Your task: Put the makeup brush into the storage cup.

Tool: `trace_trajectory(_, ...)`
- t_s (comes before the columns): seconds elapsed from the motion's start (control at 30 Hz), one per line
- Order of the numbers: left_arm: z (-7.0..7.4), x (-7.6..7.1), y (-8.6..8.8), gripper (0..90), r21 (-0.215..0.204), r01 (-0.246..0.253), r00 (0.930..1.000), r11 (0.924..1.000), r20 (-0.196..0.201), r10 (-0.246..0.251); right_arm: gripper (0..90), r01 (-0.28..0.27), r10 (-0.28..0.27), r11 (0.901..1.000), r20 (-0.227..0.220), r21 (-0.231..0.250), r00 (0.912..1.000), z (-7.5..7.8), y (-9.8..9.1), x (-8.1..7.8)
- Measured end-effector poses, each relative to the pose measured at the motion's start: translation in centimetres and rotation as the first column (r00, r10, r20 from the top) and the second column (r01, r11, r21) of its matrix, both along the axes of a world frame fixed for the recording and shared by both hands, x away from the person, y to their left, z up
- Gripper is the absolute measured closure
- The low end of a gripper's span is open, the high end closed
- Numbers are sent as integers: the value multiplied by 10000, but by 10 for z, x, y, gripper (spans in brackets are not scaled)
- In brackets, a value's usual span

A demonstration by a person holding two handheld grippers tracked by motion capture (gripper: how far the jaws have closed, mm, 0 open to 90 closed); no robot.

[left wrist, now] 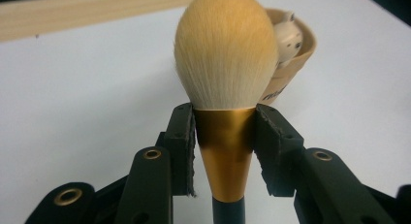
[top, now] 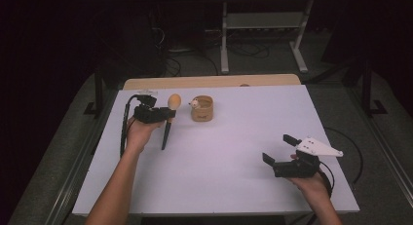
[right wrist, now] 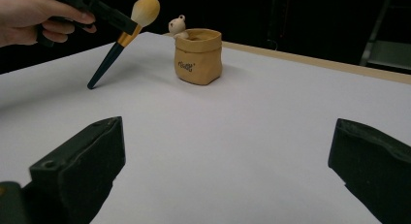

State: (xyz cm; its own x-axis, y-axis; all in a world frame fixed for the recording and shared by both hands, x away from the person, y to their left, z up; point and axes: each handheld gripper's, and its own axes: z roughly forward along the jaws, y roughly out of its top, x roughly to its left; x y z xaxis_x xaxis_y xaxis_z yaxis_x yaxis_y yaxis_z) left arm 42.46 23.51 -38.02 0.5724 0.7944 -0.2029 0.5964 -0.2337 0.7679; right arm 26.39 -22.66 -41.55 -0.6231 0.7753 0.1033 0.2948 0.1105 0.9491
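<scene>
A makeup brush (top: 174, 101) with tan bristles, a gold ferrule and a dark handle is tilted over the left part of the white table (top: 234, 152). My left gripper (top: 170, 114) is shut on its ferrule. In the left gripper view both pads (left wrist: 181, 146) press on the gold ferrule of the brush (left wrist: 225, 54). The handle slants down toward the table. To the right of the brush stands a tan pouch-shaped cup (top: 202, 108) with a small bear figure (top: 194, 103) at its rim. My right gripper (top: 278, 148) is open and holds nothing at the front right.
A wooden strip (top: 209, 81) runs along the table's far edge. A metal stand (top: 263, 20) and cables lie on the dark floor behind. In the right gripper view the cup (right wrist: 198, 56) and brush (right wrist: 145, 9) are far ahead of its jaws.
</scene>
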Motion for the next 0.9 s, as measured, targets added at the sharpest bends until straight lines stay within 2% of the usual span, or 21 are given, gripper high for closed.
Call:
trace_trajectory(0.03,0,-1,0,614,-165,-81,9999,9998,62,82,0,-6,6,10000,-2,0,10000,0,0,0)
trace_trajectory(0.23,4,-8,5,614,-530,102,9976,9985,685,-65,0,-26,26,10000,0,-51,10000,-1,0,1)
trace_trajectory(0.43,7,-11,5,615,-716,318,9933,9969,1135,-235,0,33,-33,10000,20,-10,10000,-1,0,1)
trace_trajectory(0.57,10,-12,5,615,-781,476,9875,9958,1538,-351,0,26,-26,10000,50,-42,10000,-1,-1,0)
trace_trajectory(0.63,12,-13,5,615,-1020,493,9863,9936,1616,-323,0,29,-29,10000,47,-26,10000,-1,-1,0)
trace_trajectory(0.7,14,-12,5,615,-962,558,9839,9938,1743,-384,0,27,-27,10000,42,-20,10000,0,-1,0)
trace_trajectory(0.8,15,-12,6,615,-1184,657,9811,9908,1886,-425,0,9,-9,10000,-5,31,10000,0,0,0)
trace_trajectory(0.9,16,-10,7,615,-1202,636,9804,9907,1930,-395,0,-20,20,10000,2,-3,10000,-1,0,0)
